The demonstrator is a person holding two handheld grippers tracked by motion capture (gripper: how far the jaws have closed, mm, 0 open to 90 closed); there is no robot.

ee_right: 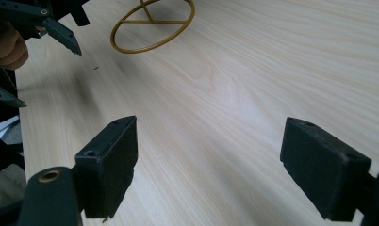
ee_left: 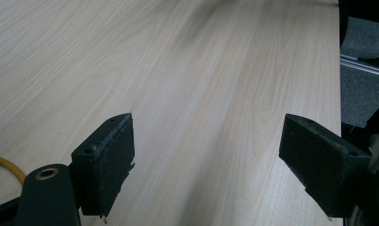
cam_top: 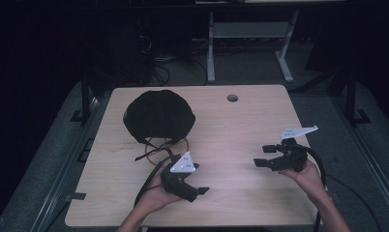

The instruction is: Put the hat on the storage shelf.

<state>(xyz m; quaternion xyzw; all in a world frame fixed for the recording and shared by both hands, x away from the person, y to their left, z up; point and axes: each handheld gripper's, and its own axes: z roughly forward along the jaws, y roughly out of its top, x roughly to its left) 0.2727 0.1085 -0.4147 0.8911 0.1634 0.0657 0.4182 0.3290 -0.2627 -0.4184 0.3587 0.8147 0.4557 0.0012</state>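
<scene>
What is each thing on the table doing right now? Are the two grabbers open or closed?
Left gripper: open, holding nothing, low over the table.
Right gripper: open, holding nothing.
Black cap: lying on the table, untouched.
Yellow ring: flat on the table, partly under the cap.
Table: bare wood between the grippers.

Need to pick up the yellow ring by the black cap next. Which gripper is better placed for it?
Left, probably. The left gripper sits just below the yellow ring, open and empty. The right gripper, also open, is across the table, facing the ring from farther off. The black cap covers the ring's far edge.
</scene>
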